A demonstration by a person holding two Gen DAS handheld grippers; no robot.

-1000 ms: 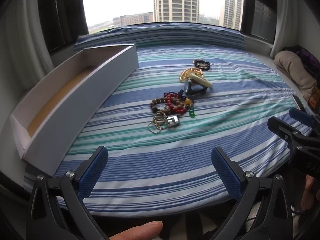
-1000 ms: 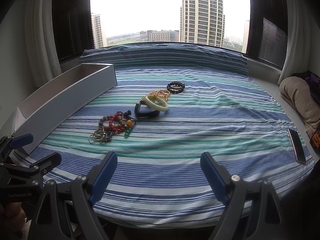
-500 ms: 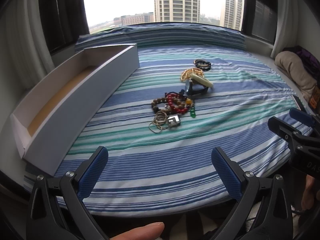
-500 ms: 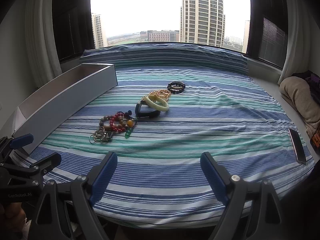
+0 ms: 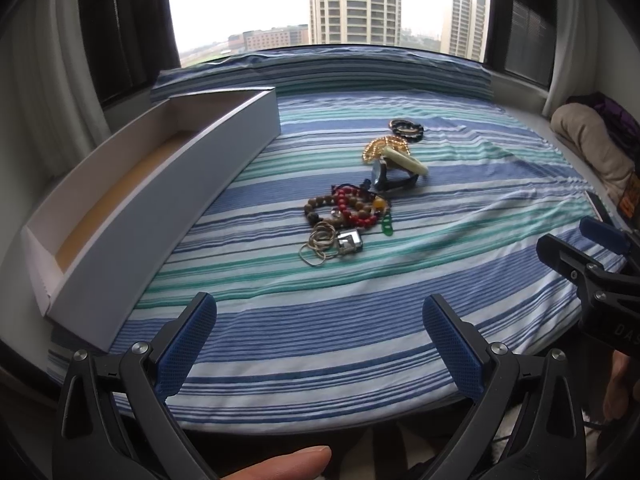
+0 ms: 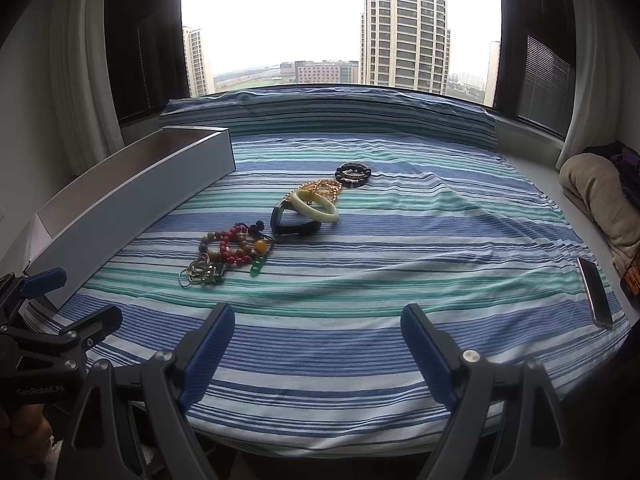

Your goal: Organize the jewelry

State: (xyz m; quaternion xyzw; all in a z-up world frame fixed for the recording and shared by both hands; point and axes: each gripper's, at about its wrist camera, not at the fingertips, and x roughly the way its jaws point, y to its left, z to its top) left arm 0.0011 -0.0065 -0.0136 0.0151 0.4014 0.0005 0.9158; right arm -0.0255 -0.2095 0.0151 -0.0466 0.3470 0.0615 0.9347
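Your left claw and right claw both gape wide, holding nothing, low over the striped bed. At twelve o'clock ahead lies the jewelry pile: beads, rings, bangle. The long white box sits at ten o'clock.

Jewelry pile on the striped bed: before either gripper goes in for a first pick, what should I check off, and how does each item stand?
1. Left gripper open, nothing between its pads: ok.
2. Right gripper open, nothing held: ok.
3. White box open-topped, beside the pile, no jewelry seen inside: ok.
4. Pieces separate enough for a single pick: not ok; the red bead bracelet overlaps the wooden beads, the pale bangle leans on the watch.
5. Black bead bracelet lies apart at the far end: ok.
6. Phone lies clear of the pile: ok.
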